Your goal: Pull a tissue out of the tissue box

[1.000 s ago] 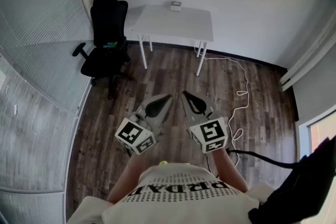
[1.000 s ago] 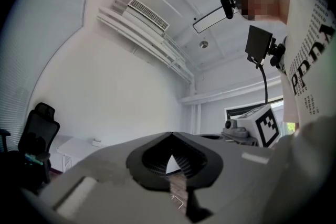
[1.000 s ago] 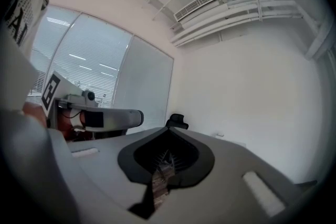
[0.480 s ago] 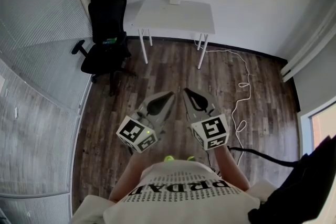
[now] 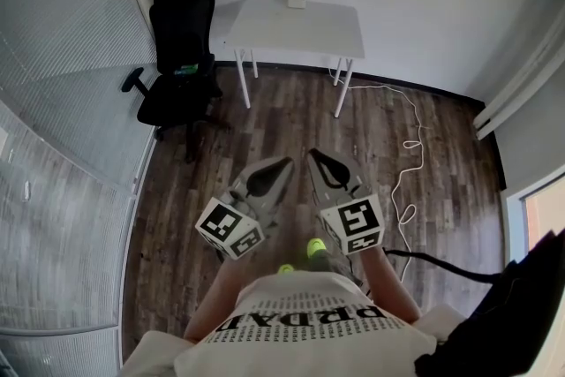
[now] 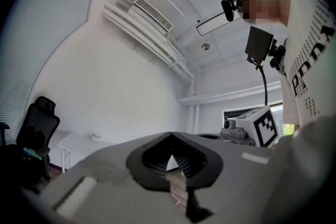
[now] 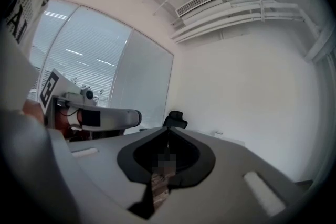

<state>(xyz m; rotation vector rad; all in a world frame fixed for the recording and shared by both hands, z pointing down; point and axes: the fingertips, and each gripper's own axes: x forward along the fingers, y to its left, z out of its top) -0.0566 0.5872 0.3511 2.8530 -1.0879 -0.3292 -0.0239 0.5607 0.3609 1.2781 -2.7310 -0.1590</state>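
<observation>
The tissue box [image 5: 297,0] is a small pale box at the back edge of a white table [image 5: 291,29] against the far wall. It shows tiny in the left gripper view [image 6: 96,138] and the right gripper view [image 7: 219,133]. My left gripper [image 5: 281,163] and right gripper [image 5: 311,156] hang side by side over the wood floor, close to the person's body and well short of the table. Both point toward the table. Each has its jaws together with nothing between them [image 6: 170,135] [image 7: 168,131].
A black office chair [image 5: 177,57] stands left of the table, beside a glass wall with blinds. A white cable [image 5: 406,146] trails across the floor on the right. A black object [image 5: 512,313] sits at the lower right. A yellow-green shoe [image 5: 314,247] shows below the grippers.
Both grippers have sunk a little in the head view. A yellow-green shoe tip has come into sight beneath them. The jaws stay together.
</observation>
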